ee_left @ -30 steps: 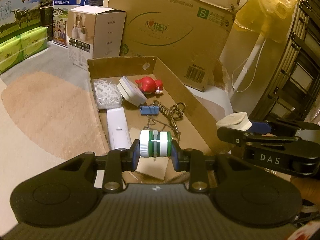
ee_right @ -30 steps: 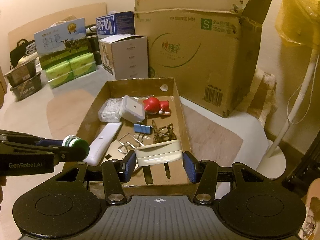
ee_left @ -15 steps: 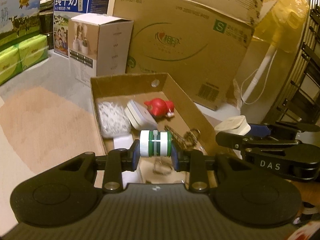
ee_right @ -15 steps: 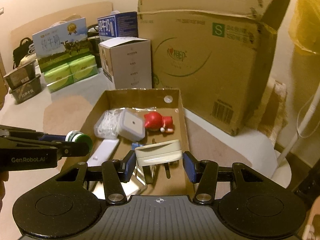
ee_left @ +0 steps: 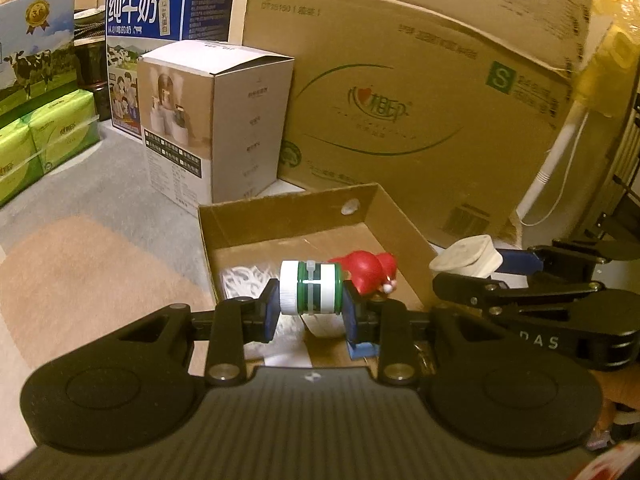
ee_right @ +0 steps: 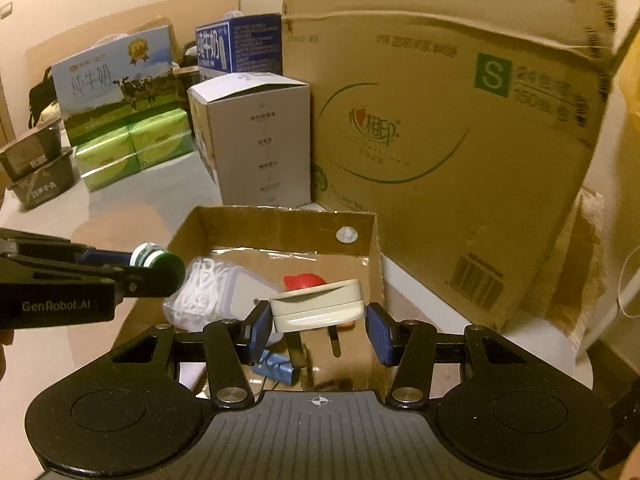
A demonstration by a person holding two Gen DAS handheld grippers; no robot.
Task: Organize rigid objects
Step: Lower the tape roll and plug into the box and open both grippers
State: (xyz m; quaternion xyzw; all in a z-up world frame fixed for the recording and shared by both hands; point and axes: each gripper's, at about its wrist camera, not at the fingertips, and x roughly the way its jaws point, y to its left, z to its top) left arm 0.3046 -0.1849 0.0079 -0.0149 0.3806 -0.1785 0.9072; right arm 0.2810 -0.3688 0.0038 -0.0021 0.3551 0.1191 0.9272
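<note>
Two loads: you carry one thing in each gripper, both poised over the shallow cardboard tray (ee_right: 372, 256); that reads as a pair of items on their way in, though neither is set down yet
Left gripper (ee_left: 310, 312): your jaws are pinched together on a small green-and-white capped bottle (ee_left: 311, 289); the blue pads press its two ends, so it lies sideways across the gap, a hold that stops a round body rolling out
Right gripper (ee_right: 318, 330): your jaws are clamped on a cream plug adapter (ee_right: 319, 305) by its flat sides; its prongs hang below, free of the pads, so the grip sits on the widest, flattest faces
Tray contents: a red figurine (ee_left: 366, 270), a clear bag of white bits (ee_right: 200, 288), a white square case (ee_right: 250, 292) and a blue binder clip (ee_right: 276, 362) lie there already; they crowd the near and middle part, while the far strip of floor under the back wall looks bare
Likely reason for the height: you hold both loads above the rim, I judge, to clear the walls before lowering
Room around: a white product box (ee_right: 260, 140) and a large brown carton (ee_right: 452, 140) stand just behind the tray, so you have little room beyond the back wall
Risk: the prongs could catch the clip or the tray wall if you lower the adapter where it hangs now
</note>
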